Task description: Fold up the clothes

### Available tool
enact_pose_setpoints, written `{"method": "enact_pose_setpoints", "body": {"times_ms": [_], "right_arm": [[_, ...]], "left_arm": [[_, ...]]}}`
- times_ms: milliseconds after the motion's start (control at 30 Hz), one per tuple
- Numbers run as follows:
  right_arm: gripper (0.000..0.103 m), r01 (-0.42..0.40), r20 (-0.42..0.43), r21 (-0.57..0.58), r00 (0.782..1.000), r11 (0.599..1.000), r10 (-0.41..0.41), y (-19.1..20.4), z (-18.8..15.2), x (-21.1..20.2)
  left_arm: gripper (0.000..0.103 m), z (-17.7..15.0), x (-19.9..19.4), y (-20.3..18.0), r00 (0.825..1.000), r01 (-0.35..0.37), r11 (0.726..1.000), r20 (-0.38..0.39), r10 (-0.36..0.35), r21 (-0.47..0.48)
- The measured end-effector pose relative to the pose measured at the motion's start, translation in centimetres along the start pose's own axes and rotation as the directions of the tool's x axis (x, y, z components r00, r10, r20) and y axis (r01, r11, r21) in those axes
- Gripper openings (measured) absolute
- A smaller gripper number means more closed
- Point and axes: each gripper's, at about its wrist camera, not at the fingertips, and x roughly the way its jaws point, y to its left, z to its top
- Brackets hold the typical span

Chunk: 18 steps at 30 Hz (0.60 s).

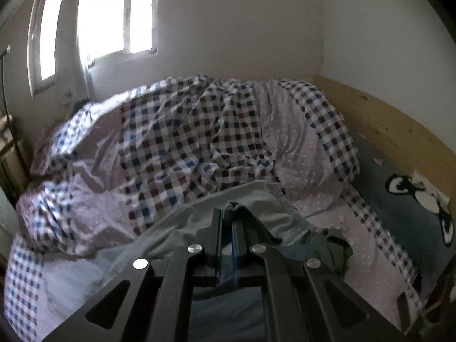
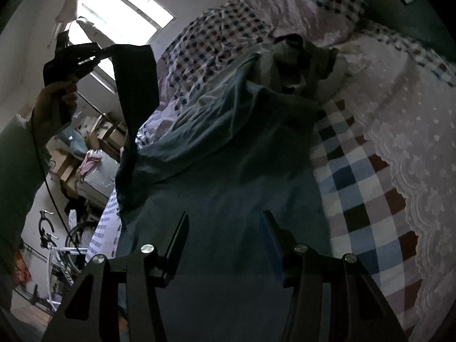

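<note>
Garment: grey-green garment [image 2: 228,148] is seen spread directly beneath the right gripper, lying on the bed; one end is bunched in a heap [image 2: 302,62] toward the far side; another end is lifted off the bed as a dark hanging strip [image 2: 134,85]
Left gripper: left gripper [image 1: 226,213] is seen with its jaws closed on a fold of the garment [image 1: 236,206]; from the right wrist view it is held raised [image 2: 77,57] against the window, with the cloth strip hanging from it down to the bed
Right gripper: right gripper [image 2: 225,228] is held low over the spread garment; its jaws stand wide apart and nothing is held between them; contact with the cloth cannot be told
Hand: a hand [image 2: 57,97] is seen gripping the left tool's handle; a green sleeve [image 2: 17,171] is noted below it
Bedding: checked duvet [image 1: 185,136] is piled behind the garment; a pale dotted sheet with lace edge [image 2: 413,156] lies to the right
Surroundings: wooden bed board [image 1: 399,131] runs along the wall; a bright window [image 1: 114,14] is noted above the bed; boxes and a bicycle [image 2: 57,245] are seen beyond the bed's left side
</note>
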Motion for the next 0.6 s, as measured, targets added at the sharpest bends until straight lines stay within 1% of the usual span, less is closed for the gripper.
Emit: {"method": "enact_pose_setpoints", "body": {"times_ms": [133, 200, 233, 267, 333, 433, 467, 500, 533, 567, 600], "right_arm": [[0.055, -0.007, -0.003, 0.012, 1.0, 1.0, 0.007, -0.5, 0.0, -0.1], [0.055, -0.011, -0.01, 0.025, 1.0, 1.0, 0.011, -0.7, 0.0, 0.0], [0.055, -0.013, -0.013, 0.028, 1.0, 1.0, 0.013, -0.7, 0.0, 0.1], [0.055, -0.013, -0.016, 0.026, 1.0, 1.0, 0.013, -0.6, -0.1, 0.2], [0.055, -0.011, -0.019, 0.021, 1.0, 1.0, 0.012, -0.5, -0.2, 0.3], [0.055, -0.01, -0.029, 0.013, 1.0, 1.0, 0.01, -0.4, -0.3, 0.4], [0.055, -0.008, -0.031, 0.01, 0.999, 1.0, 0.008, -0.4, -0.4, 0.4], [0.055, -0.007, -0.032, 0.007, 0.999, 1.0, 0.007, -0.4, -0.4, 0.4], [0.055, -0.006, -0.032, 0.005, 0.999, 1.0, 0.006, -0.3, -0.4, 0.3], [0.055, -0.006, -0.032, 0.004, 0.999, 1.0, 0.006, -0.4, -0.4, 0.2], [0.055, -0.005, -0.033, 0.004, 0.999, 1.0, 0.005, -0.4, -0.4, 0.3]], "left_arm": [[0.004, -2.2, 3.2, -2.8, 0.994, 0.08, 0.997, -0.074, -0.08, 0.001], [0.005, -4.2, 5.6, -4.4, 0.983, 0.121, 0.992, -0.135, -0.123, -0.017], [0.007, -5.4, 7.0, -5.2, 0.974, 0.138, 0.99, -0.175, -0.141, -0.029], [0.007, -6.0, 6.8, -5.0, 0.97, 0.158, 0.986, -0.178, -0.164, -0.047], [0.012, -6.8, 5.5, -3.9, 0.965, 0.201, 0.976, -0.157, -0.212, -0.084], [0.017, -8.0, 3.6, -2.3, 0.952, 0.265, 0.954, -0.121, -0.282, -0.137], [0.021, -8.4, 2.9, -1.7, 0.946, 0.287, 0.946, -0.108, -0.304, -0.154], [0.031, -8.8, 2.3, -1.2, 0.94, 0.308, 0.936, -0.095, -0.327, -0.171], [0.047, -9.2, 1.6, -0.6, 0.934, 0.329, 0.926, -0.081, -0.349, -0.187], [0.056, -9.6, 1.0, -0.1, 0.927, 0.35, 0.914, -0.067, -0.37, -0.203], [0.07, -10.0, 0.3, 0.4, 0.919, 0.371, 0.902, -0.053, -0.391, -0.219]]}}
